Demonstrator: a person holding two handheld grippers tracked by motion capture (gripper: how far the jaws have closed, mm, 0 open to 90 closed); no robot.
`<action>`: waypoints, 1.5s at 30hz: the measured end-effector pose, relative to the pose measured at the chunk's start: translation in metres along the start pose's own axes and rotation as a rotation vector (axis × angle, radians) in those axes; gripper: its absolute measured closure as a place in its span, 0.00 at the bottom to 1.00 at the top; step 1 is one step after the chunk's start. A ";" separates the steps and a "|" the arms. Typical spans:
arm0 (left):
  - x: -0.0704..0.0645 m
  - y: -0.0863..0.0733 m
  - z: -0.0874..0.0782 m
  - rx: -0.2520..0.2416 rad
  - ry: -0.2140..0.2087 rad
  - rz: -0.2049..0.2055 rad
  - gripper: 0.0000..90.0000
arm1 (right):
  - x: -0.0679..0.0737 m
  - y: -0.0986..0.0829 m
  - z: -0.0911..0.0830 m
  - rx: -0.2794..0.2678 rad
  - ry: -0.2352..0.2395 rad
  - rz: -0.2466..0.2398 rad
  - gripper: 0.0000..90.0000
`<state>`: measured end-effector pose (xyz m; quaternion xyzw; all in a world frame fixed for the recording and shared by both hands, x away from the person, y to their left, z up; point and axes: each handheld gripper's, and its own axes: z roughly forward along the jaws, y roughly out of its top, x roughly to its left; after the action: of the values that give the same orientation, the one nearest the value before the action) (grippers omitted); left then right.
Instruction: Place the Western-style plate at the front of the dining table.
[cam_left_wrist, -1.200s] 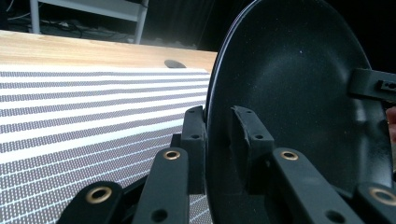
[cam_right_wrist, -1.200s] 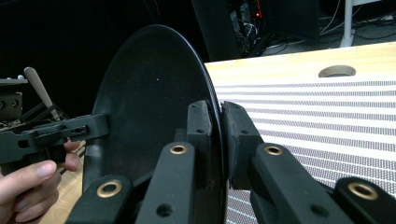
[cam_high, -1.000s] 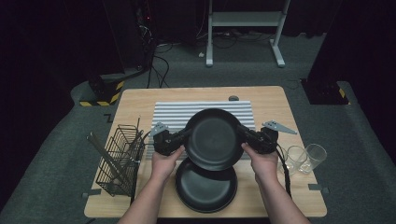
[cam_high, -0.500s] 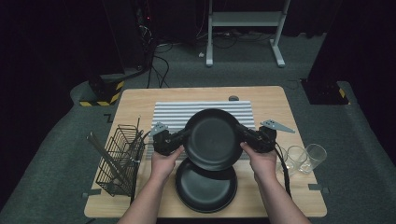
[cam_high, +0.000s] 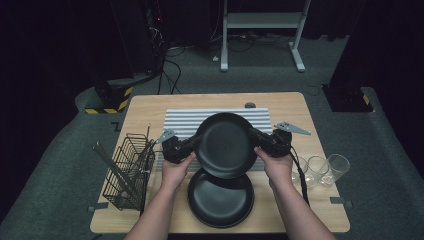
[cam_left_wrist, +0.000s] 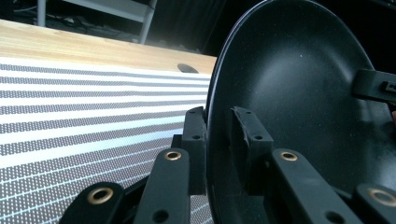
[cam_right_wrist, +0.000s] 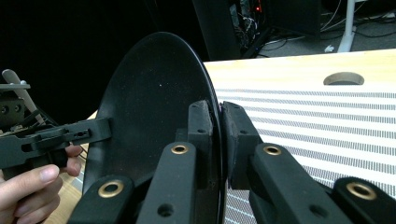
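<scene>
Nothing much had shifted since the earlier frames: the upper black plate (cam_high: 225, 145) hung in the same place above the striped mat (cam_high: 185, 120), partly over the second black plate (cam_high: 221, 199) lying on the table (cam_high: 150, 107). The left gripper (cam_high: 189, 145) was clamped on its left rim, the right gripper (cam_high: 261, 141) on its right rim. The round plate tilted, hollow side facing the person. No writing could be read.

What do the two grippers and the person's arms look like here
Both the left gripper and the right gripper are black, with jointed linkage jaws fixed by brass-coloured rivets and flat rectangular pads. Each carries a grey three-cornered plate. A black cable trails from the right one. The forearms are bare, with no sleeves showing.
</scene>
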<state>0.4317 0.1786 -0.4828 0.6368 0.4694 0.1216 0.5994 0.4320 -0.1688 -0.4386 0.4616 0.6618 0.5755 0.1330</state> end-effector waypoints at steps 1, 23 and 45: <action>0.001 0.000 0.000 -0.004 -0.001 0.000 0.85 | 0.001 0.002 0.001 0.002 -0.003 -0.005 0.92; 0.008 0.022 0.020 0.058 0.005 0.012 0.86 | -0.001 0.018 0.006 0.009 -0.046 -0.018 0.93; 0.025 0.012 0.033 0.096 -0.034 -0.054 0.86 | -0.007 0.022 0.019 0.042 -0.072 -0.013 0.94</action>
<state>0.4739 0.1772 -0.4910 0.6538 0.4814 0.0719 0.5793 0.4586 -0.1639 -0.4274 0.4802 0.6717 0.5436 0.1506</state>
